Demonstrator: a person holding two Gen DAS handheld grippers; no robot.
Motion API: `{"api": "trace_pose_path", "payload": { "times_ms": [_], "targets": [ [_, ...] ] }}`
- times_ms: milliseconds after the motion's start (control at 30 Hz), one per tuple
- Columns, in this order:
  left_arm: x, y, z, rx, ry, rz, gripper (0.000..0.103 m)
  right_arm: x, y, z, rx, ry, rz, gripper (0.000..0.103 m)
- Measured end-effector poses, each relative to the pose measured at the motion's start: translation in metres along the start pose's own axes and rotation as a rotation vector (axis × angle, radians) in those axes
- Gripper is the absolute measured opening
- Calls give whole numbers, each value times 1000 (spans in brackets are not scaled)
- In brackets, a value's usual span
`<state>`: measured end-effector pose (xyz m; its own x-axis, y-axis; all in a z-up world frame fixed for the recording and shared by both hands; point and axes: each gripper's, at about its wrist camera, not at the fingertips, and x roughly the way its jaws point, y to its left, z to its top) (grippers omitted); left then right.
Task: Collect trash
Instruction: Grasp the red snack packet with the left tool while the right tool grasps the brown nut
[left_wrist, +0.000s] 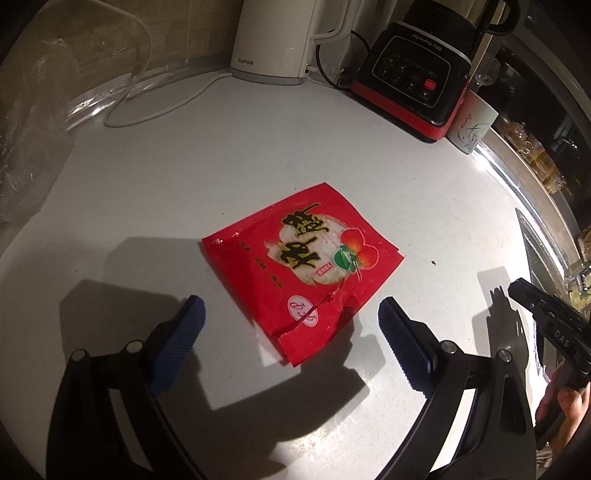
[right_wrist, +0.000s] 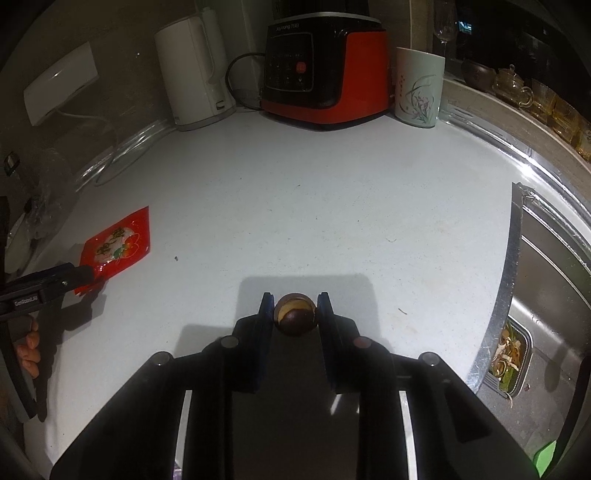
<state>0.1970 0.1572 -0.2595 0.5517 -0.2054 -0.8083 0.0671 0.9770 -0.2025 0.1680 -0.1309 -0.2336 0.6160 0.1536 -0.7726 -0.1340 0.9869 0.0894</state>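
Note:
A torn red snack wrapper (left_wrist: 299, 266) lies flat on the white counter (left_wrist: 258, 155). My left gripper (left_wrist: 291, 317) is open, its blue fingers either side of the wrapper's near torn corner, just above the counter. The wrapper also shows in the right wrist view (right_wrist: 118, 243) at far left, with the left gripper (right_wrist: 74, 275) at its near edge. My right gripper (right_wrist: 294, 308) is shut on a small round brown shell (right_wrist: 295, 314), cracked with a pale patch, held above the counter. The right gripper shows in the left wrist view (left_wrist: 546, 314) at far right.
A white kettle (left_wrist: 273, 40), its cord (left_wrist: 147, 107), a black-and-red blender base (left_wrist: 413, 81) and a floral cup (left_wrist: 472, 125) stand at the back. A steel sink (right_wrist: 554, 295) with a strainer of scraps (right_wrist: 511, 354) is on the right. Clear plastic (left_wrist: 29, 155) lies left.

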Motion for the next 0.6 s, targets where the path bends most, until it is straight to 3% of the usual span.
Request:
{"api": "trace_pose_path", "payload": {
  "times_ms": [133,233,300,333,400,467,600],
  "targets": [
    [4,-4,4,14,5,2,88,-21,1,-7,-3,-18,2,25],
    [4,-8,6,17,-6,9,65,-33,0,-15,-2,-18,-1,25],
    [5,-10,6,16,-7,2,43,-39,-1,-22,-2,-17,-4,25],
    [5,-11,6,17,-6,3,39,-42,-2,-25,-4,-13,-6,25],
    [6,-13,5,21,-8,12,21,-46,-3,-31,-5,-9,-10,25],
    [7,-15,5,23,-8,11,11,-50,-3,-36,-3,-2,-8,25],
    [-2,-18,3,8,-20,-27,6,-58,-5,-46,-3,2,-14,25]
  ]
}}
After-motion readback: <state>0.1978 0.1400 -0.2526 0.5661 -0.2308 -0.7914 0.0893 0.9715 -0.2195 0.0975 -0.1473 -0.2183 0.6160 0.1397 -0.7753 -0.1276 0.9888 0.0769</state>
